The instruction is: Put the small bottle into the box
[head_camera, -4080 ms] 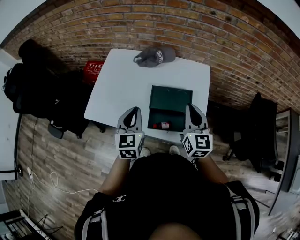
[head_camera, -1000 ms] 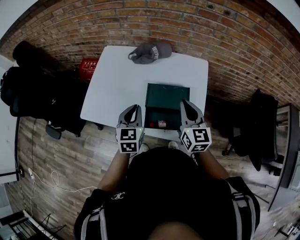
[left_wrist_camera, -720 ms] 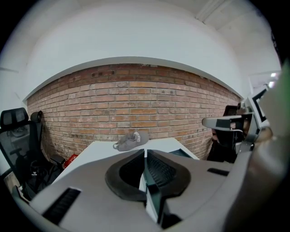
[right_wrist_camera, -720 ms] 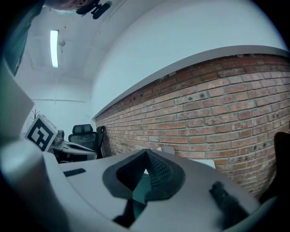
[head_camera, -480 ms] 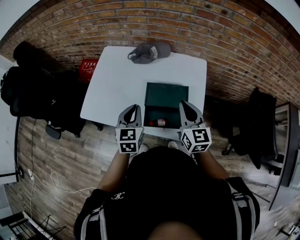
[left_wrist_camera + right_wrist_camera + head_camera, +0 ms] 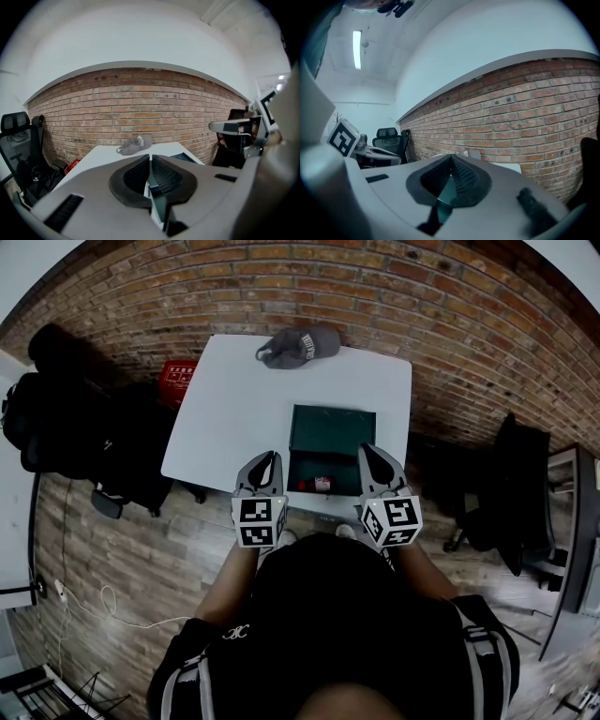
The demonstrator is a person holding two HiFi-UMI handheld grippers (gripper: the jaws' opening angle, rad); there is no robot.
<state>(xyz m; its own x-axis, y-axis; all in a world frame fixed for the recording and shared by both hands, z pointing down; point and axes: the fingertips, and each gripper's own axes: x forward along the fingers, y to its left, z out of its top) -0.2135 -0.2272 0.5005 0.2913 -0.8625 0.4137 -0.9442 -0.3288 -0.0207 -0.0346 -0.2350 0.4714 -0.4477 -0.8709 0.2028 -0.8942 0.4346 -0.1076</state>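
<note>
At table front, L to R: left gripper (image 6: 265, 457) is found fully closed, nothing gripped; small bottle (image 6: 322, 485) is seen lying inside box (image 6: 333, 427), near its front wall; right gripper (image 6: 371, 450) is likewise closed and empty. Vs. preceding sec., no change is noted: grippers are parked either side of box, bottle unmoved. Task is judged done. Count: grippers 2, box 1, bottle 1, table (image 6: 234, 418) 1, cap (image 6: 300, 345) 1.

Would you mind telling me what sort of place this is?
Probably an office or workroom: a white table against a brick wall, a black office chair beside it, and a wood-plank floor.
</note>
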